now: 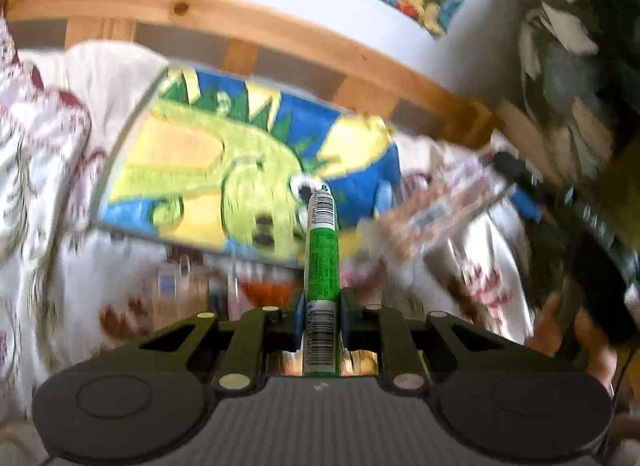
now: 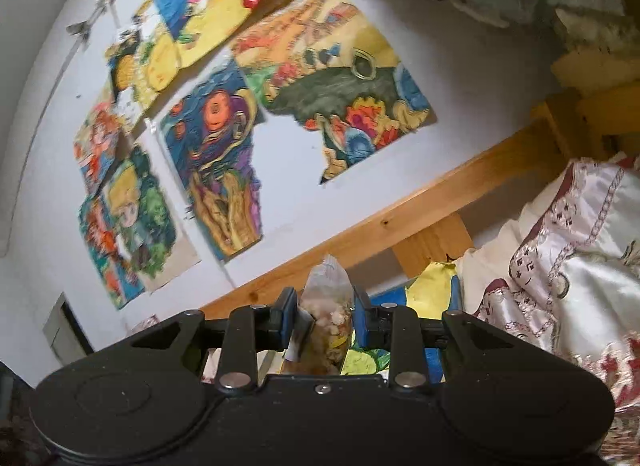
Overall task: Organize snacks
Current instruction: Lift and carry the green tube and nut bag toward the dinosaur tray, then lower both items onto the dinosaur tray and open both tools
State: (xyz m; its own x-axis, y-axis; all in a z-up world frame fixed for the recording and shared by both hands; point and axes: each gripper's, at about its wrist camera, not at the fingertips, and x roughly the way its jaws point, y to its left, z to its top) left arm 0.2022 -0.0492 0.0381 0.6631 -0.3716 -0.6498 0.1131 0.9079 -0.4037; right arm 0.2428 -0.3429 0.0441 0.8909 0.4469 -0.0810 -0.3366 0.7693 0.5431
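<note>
My left gripper point(image 1: 321, 308) is shut on a thin green snack packet point(image 1: 321, 254) with barcodes, which stands edge-on and reaches forward over a bright dinosaur drawing point(image 1: 224, 169). At the right of the left wrist view the other gripper point(image 1: 532, 193) shows, blurred, holding a clear snack bag point(image 1: 436, 205). In the right wrist view my right gripper point(image 2: 325, 316) is shut on that clear bag of mixed snacks point(image 2: 326, 306), raised in front of a white wall.
A wooden bed rail point(image 1: 280, 37) runs behind a white cover with red embroidery point(image 1: 44, 137). Several coloured drawings point(image 2: 216, 137) hang on the wall. More blurred packets point(image 1: 180, 286) lie on the cover near my left gripper. A hand point(image 1: 588, 342) shows at right.
</note>
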